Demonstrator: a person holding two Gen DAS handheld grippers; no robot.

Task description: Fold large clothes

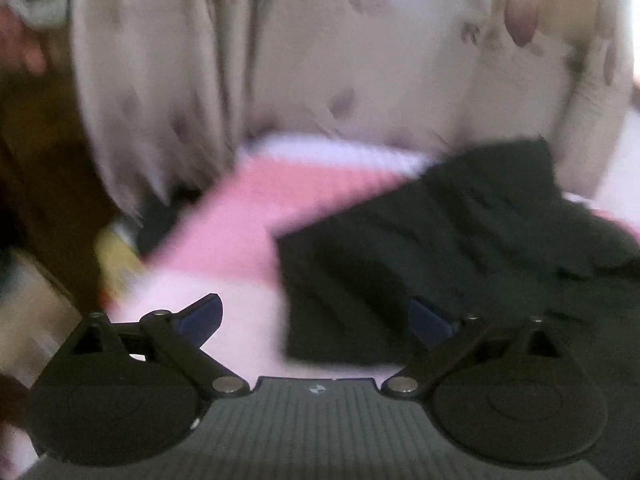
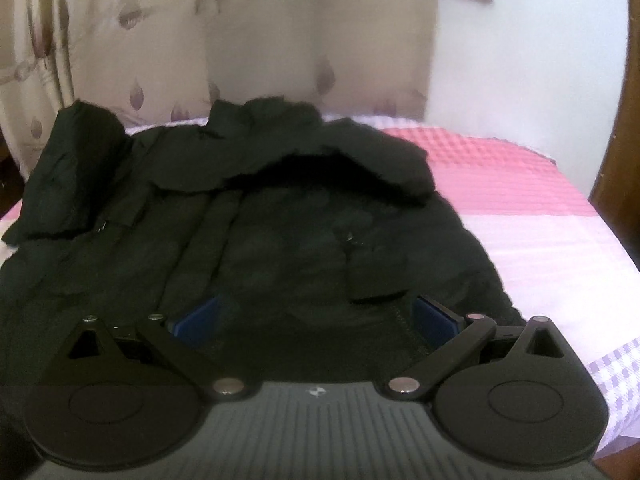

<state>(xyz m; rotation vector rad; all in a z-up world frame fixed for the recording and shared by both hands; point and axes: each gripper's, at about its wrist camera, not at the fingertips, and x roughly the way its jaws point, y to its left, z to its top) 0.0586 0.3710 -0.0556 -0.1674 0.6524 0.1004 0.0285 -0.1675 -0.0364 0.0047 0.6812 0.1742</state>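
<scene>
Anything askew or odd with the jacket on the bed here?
Nothing damaged or spilled. The black jacket lies spread on the pink bedspread, unfolded; one sleeve is doubled up at its left side and the hood is rumpled. Both tools, left and right, are open, holding nothing.

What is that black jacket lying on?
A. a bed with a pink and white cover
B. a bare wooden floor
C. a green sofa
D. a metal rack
A: in the right wrist view the black jacket lies spread on a bed cover with pink and white bands.
</scene>
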